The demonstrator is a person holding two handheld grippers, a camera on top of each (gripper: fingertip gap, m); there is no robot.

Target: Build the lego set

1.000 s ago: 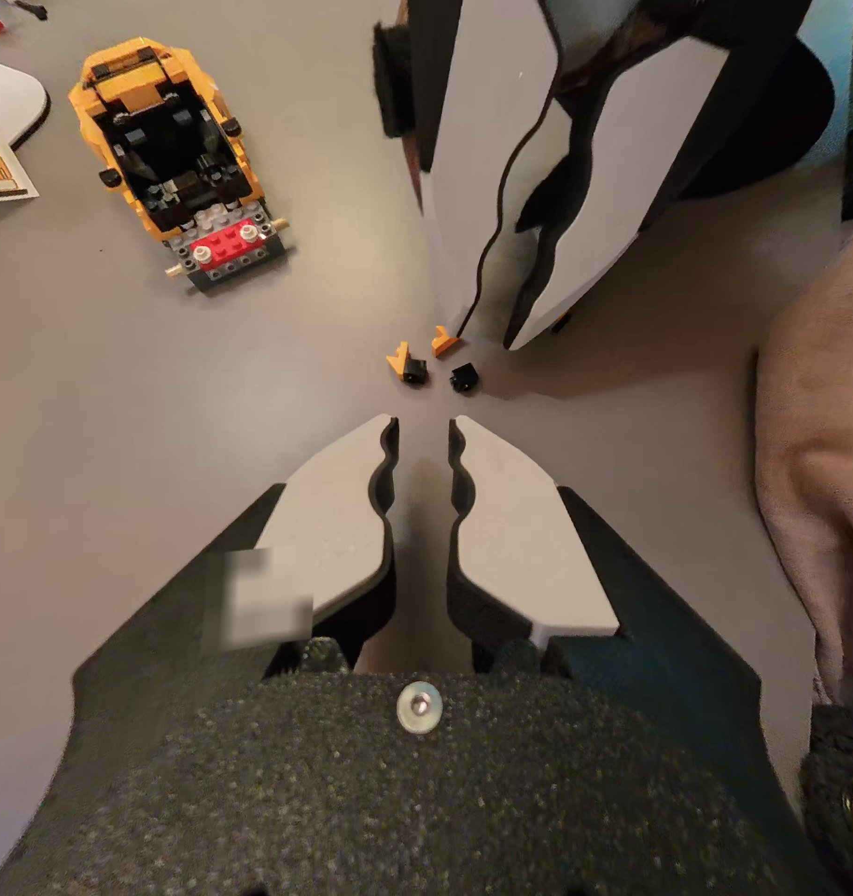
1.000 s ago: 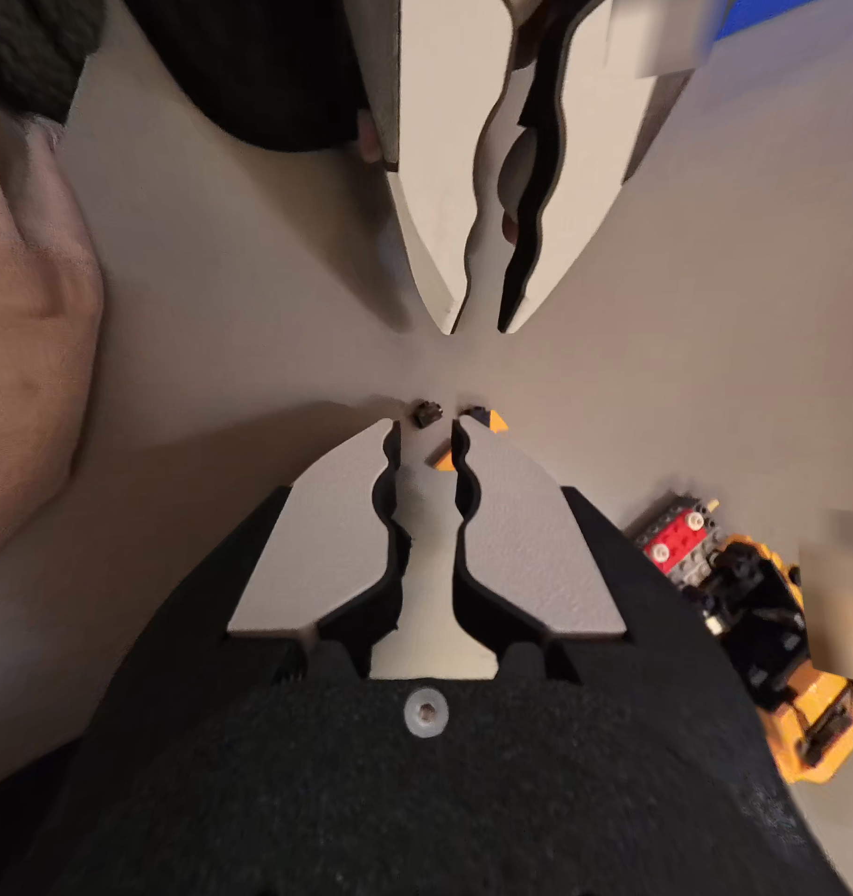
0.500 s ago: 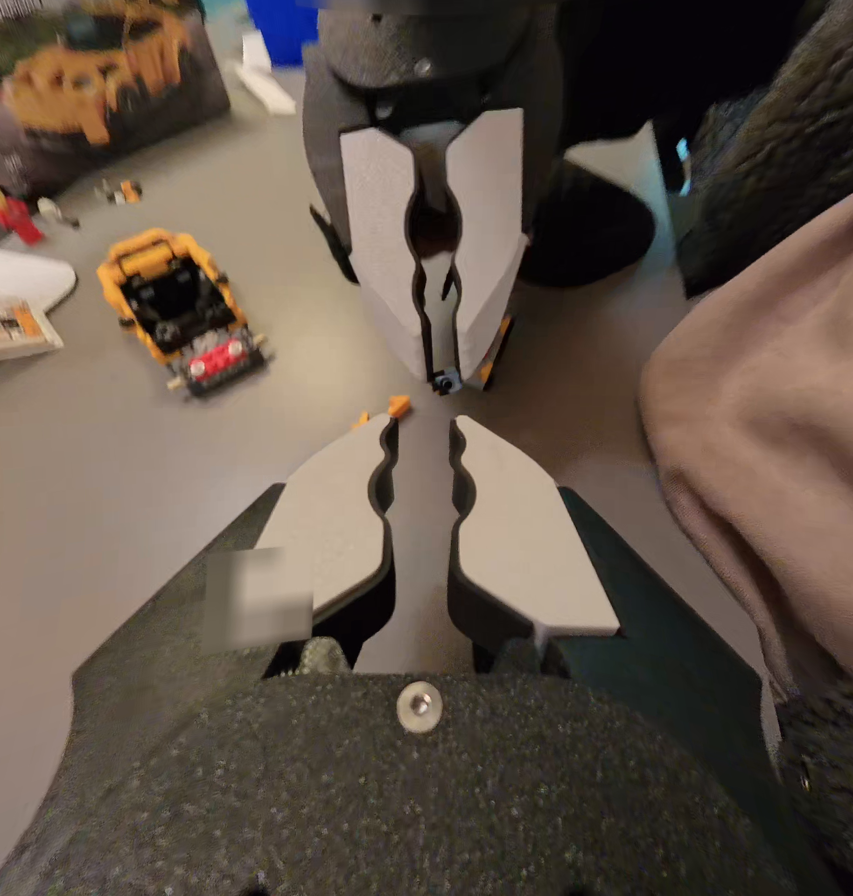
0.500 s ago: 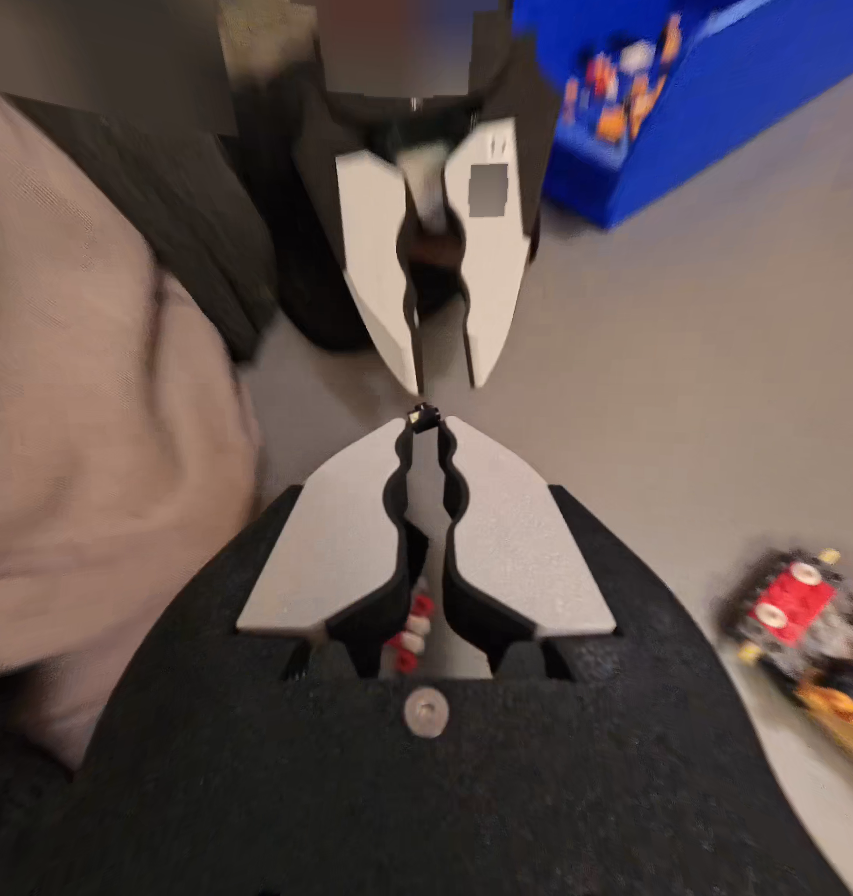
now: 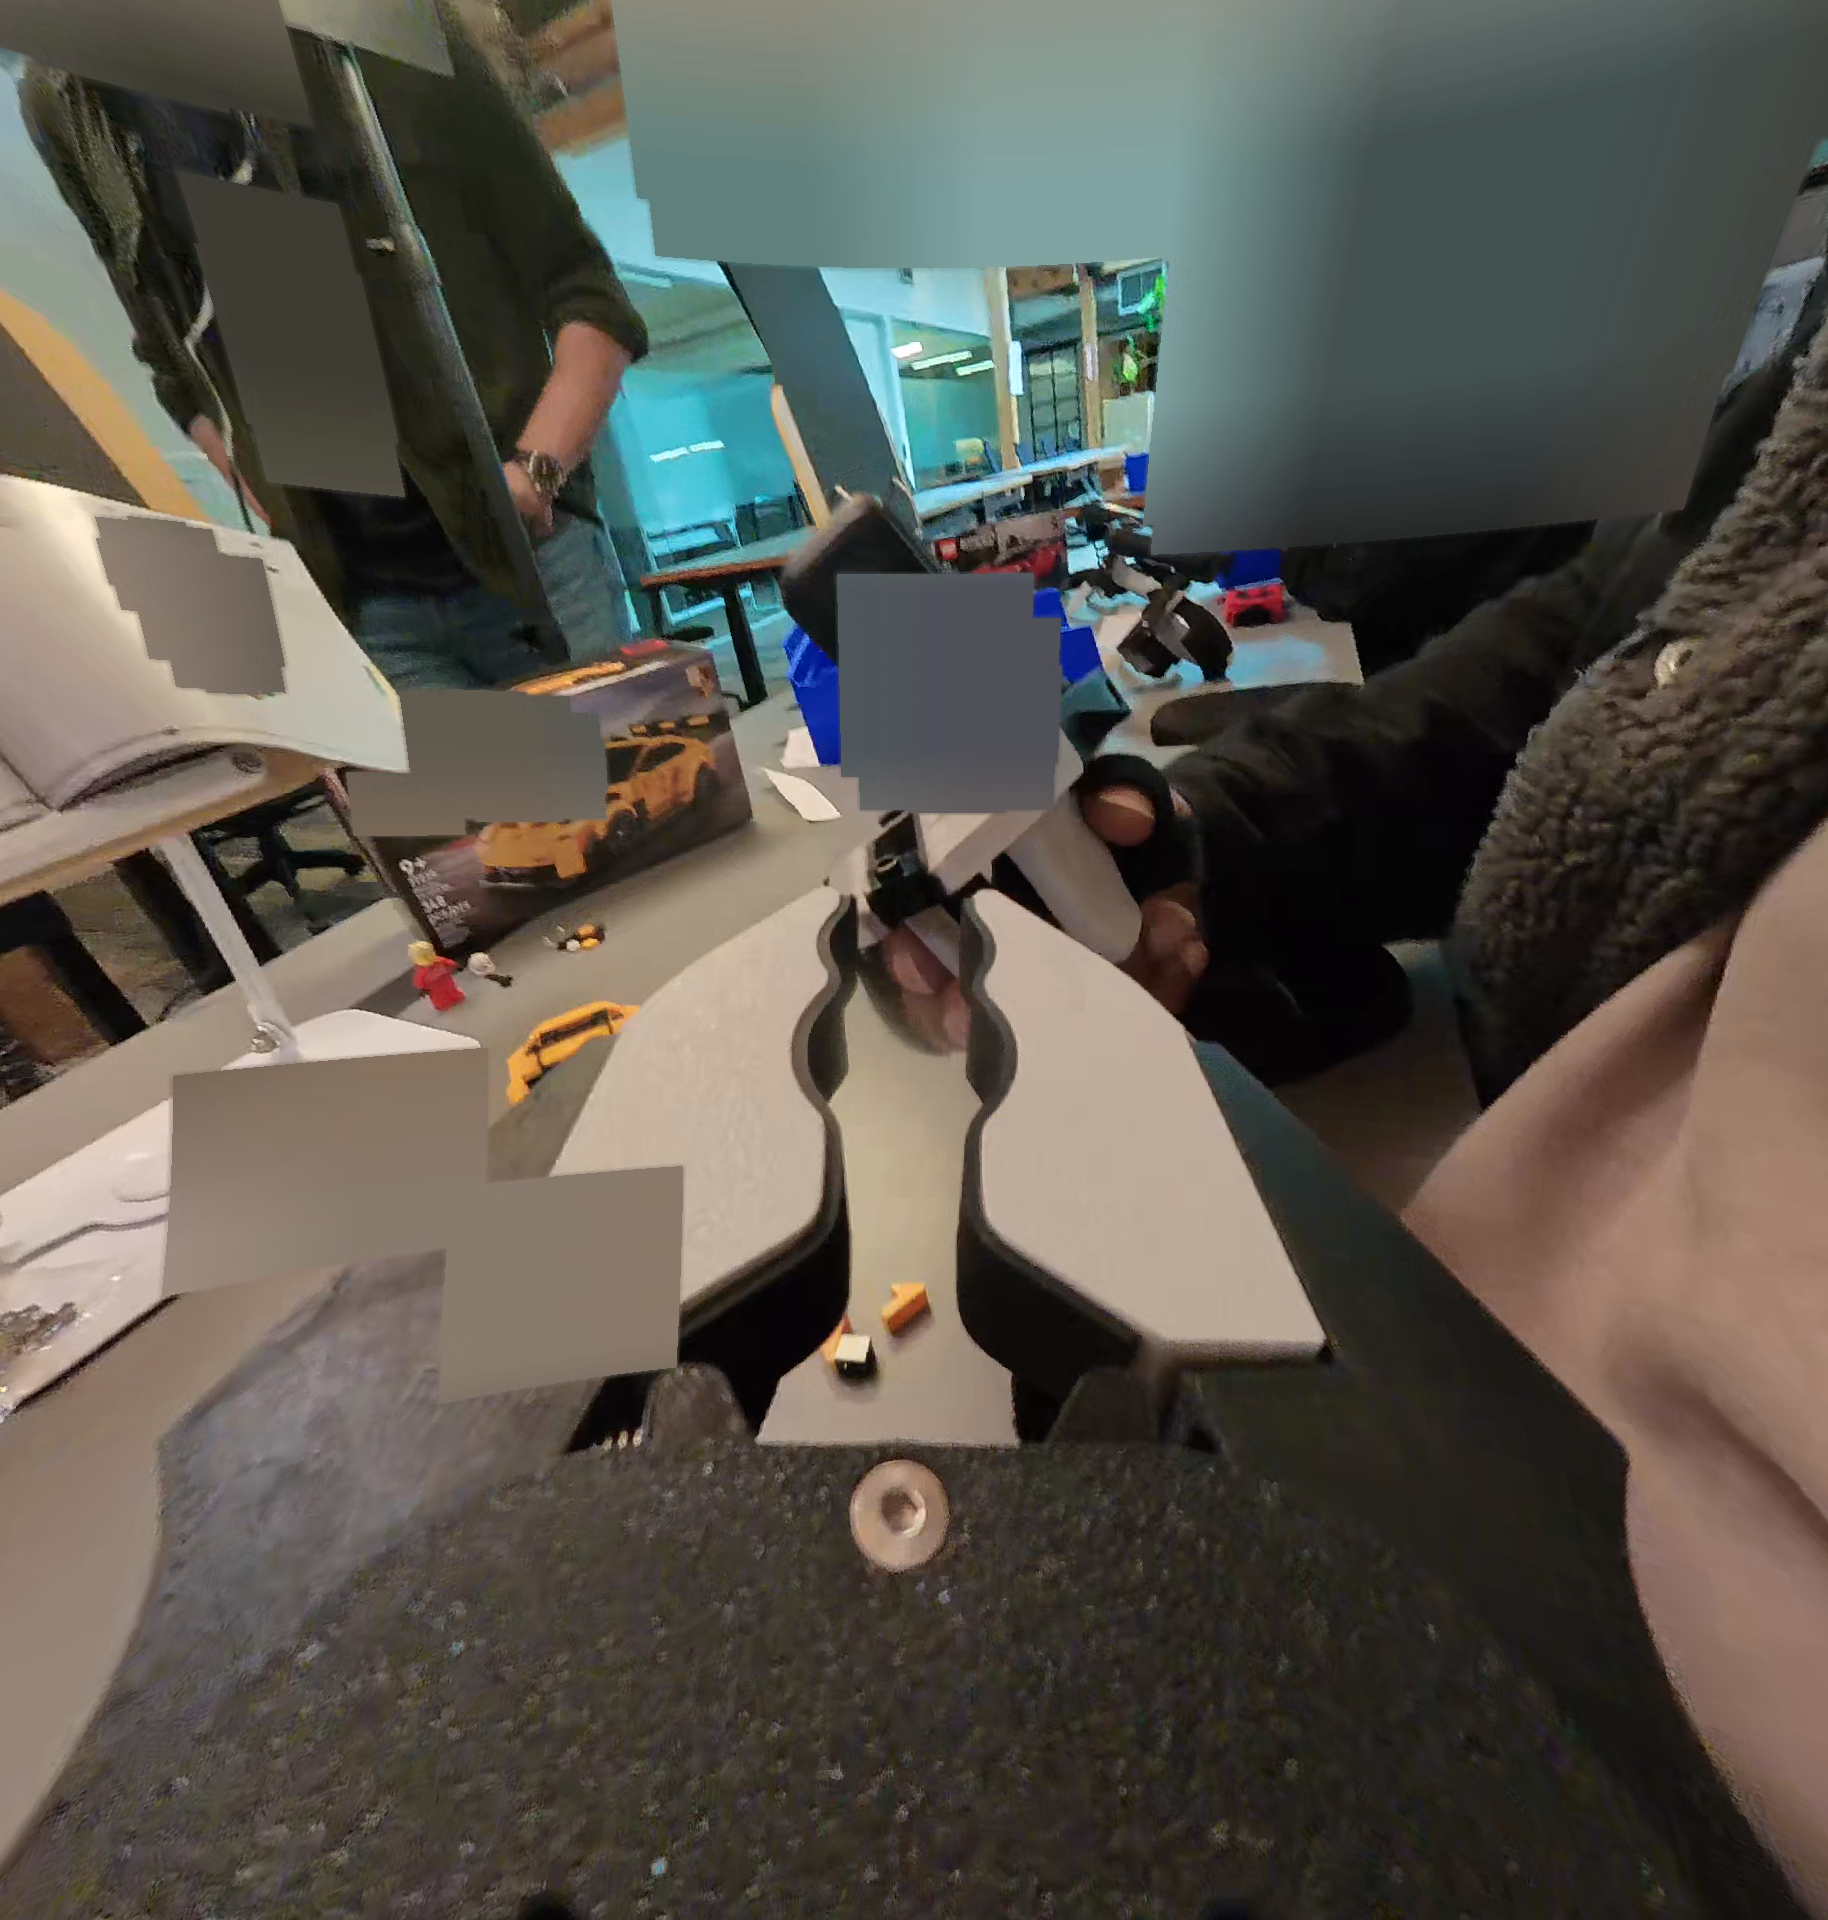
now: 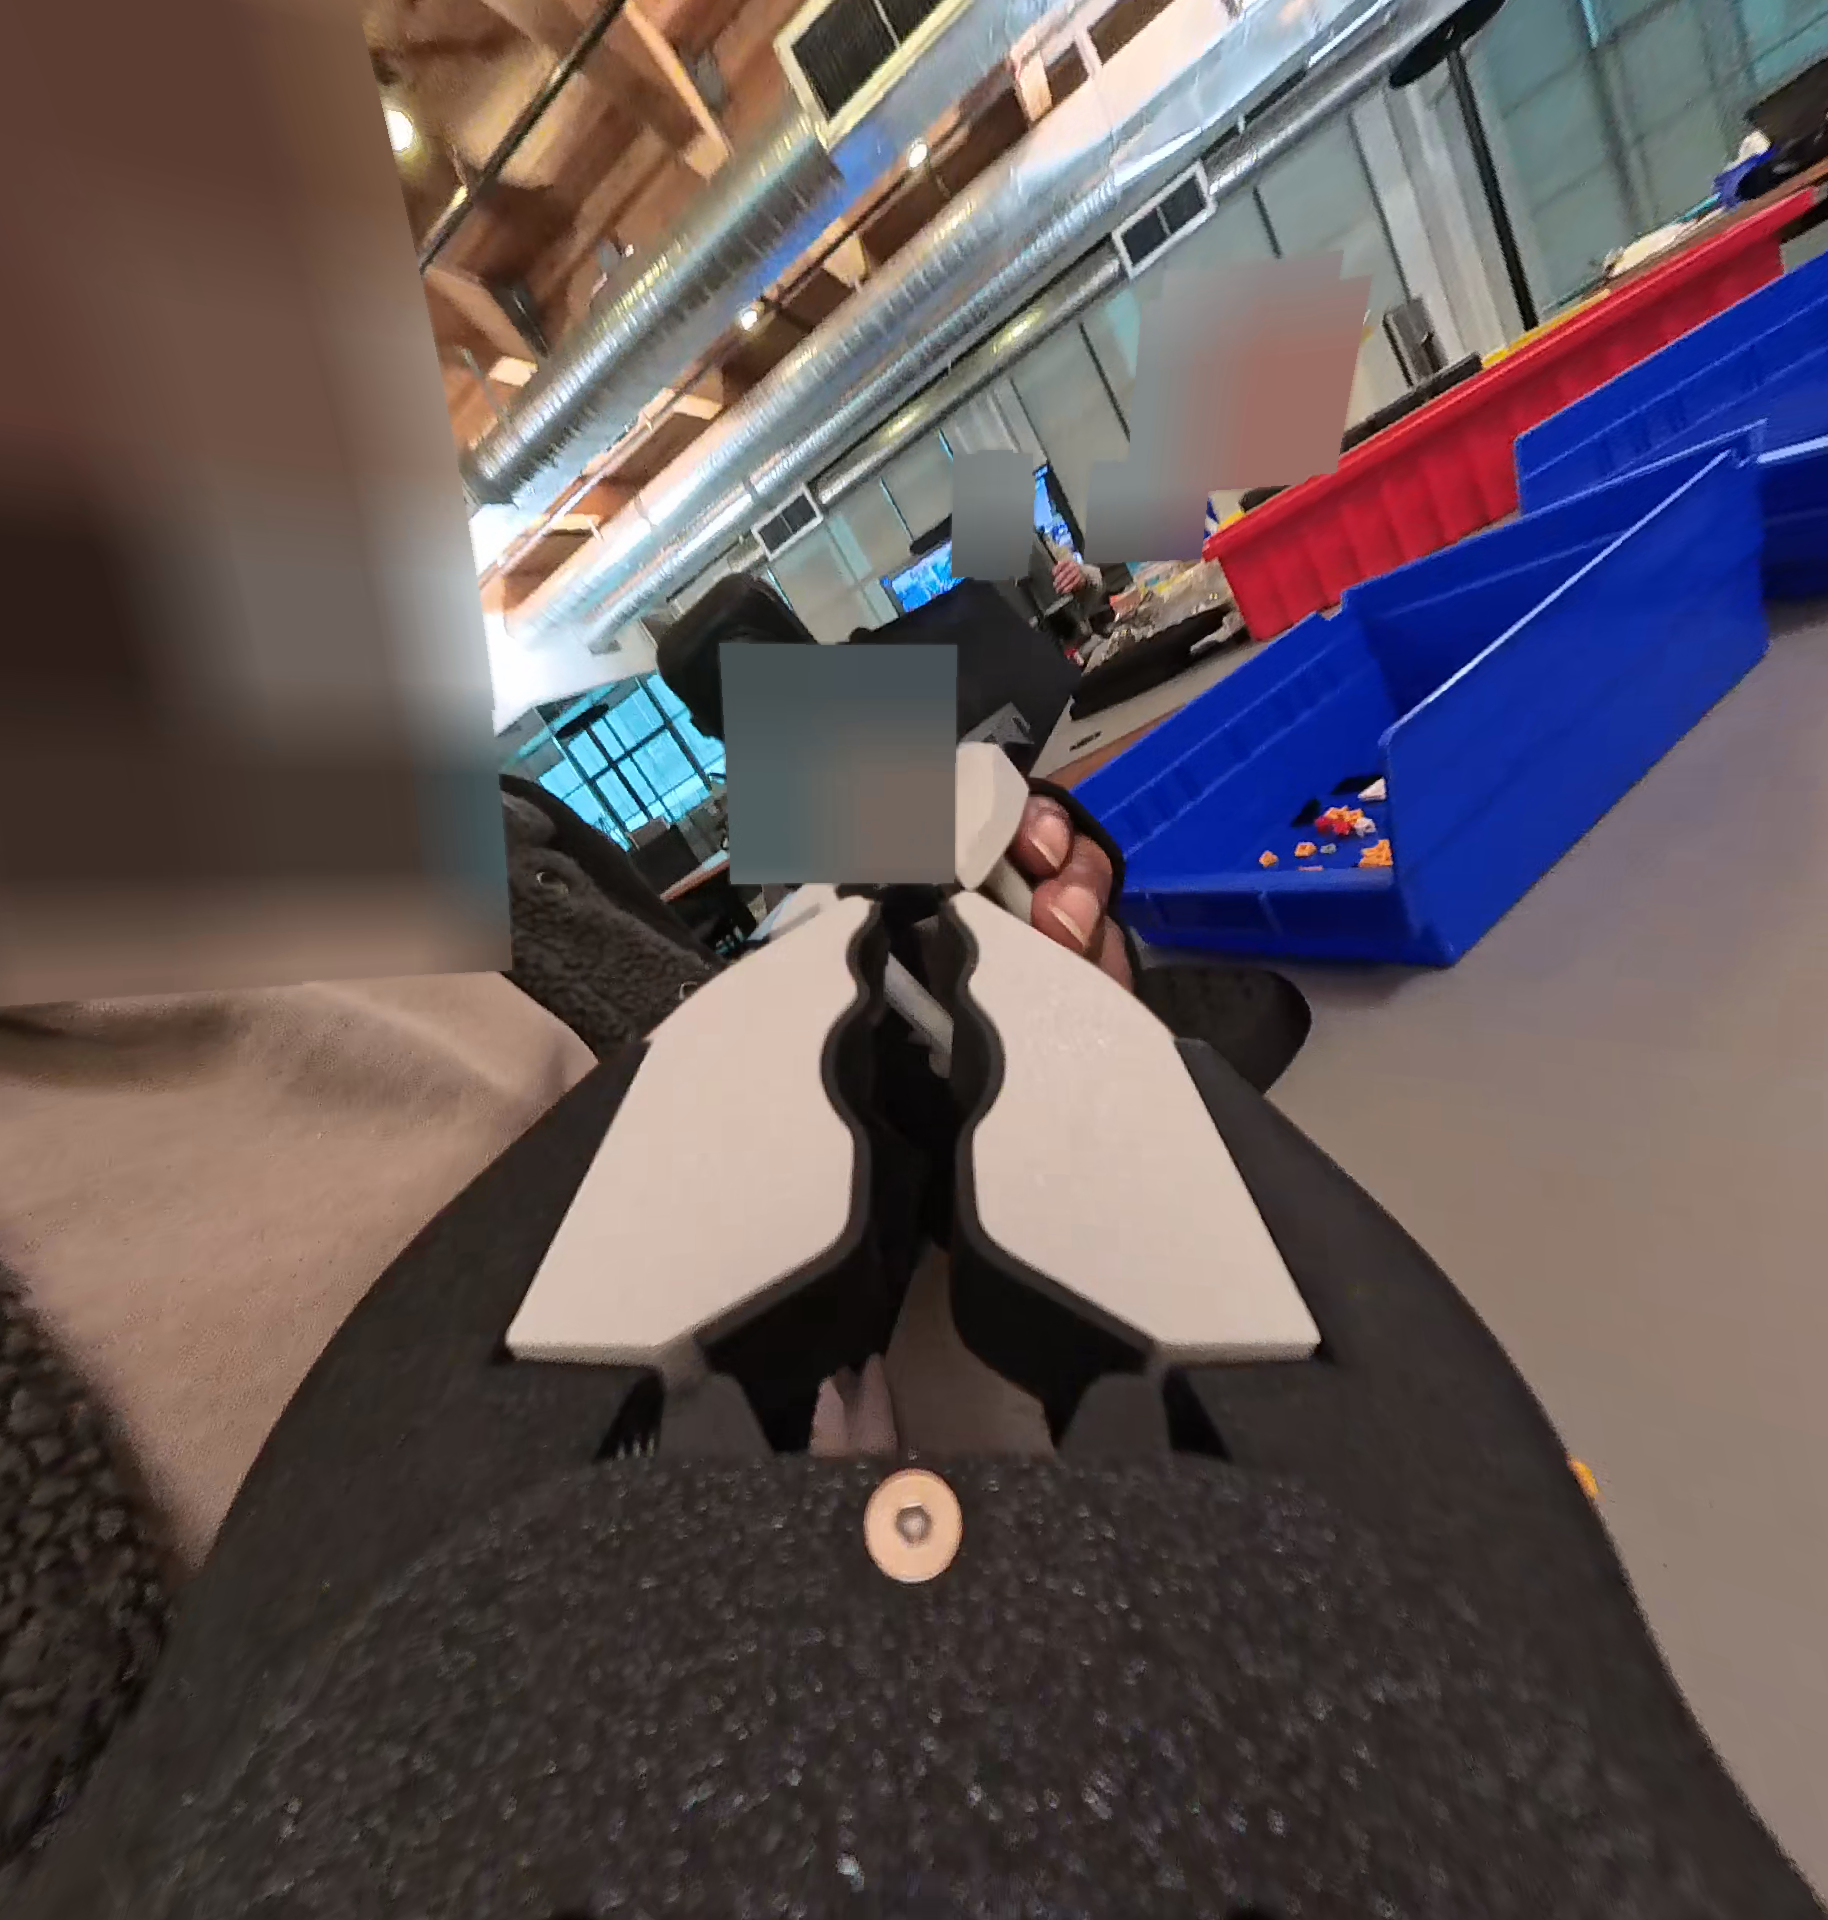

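Note:
My right gripper (image 6: 912, 914) is shut on a small black lego piece (image 6: 910, 900) at its fingertips and holds it in the air. My left gripper (image 5: 905, 914) is open and faces it tip to tip; the black piece (image 5: 894, 885) sits right at its open tips, and I cannot tell if they touch. Below, on the grey table, lie an orange piece (image 5: 905, 1307) and a black-and-orange piece (image 5: 851, 1351). The half-built orange car (image 5: 567, 1039) is partly hidden behind my left finger.
The lego box (image 5: 619, 821), a red minifigure (image 5: 435, 977) and small parts stand at the back left. An open booklet (image 5: 162, 665) rests on a stand. Blue bins (image 6: 1461, 779) with loose pieces and a red bin (image 6: 1461, 488) are on the right. A person stands behind (image 5: 494, 364). Left and right tips are no more than a few centimetres apart.
My right gripper closed on the black piece on the table and lifted it. Both grippers rose from the table, tilted up to level, and now meet tip to tip.

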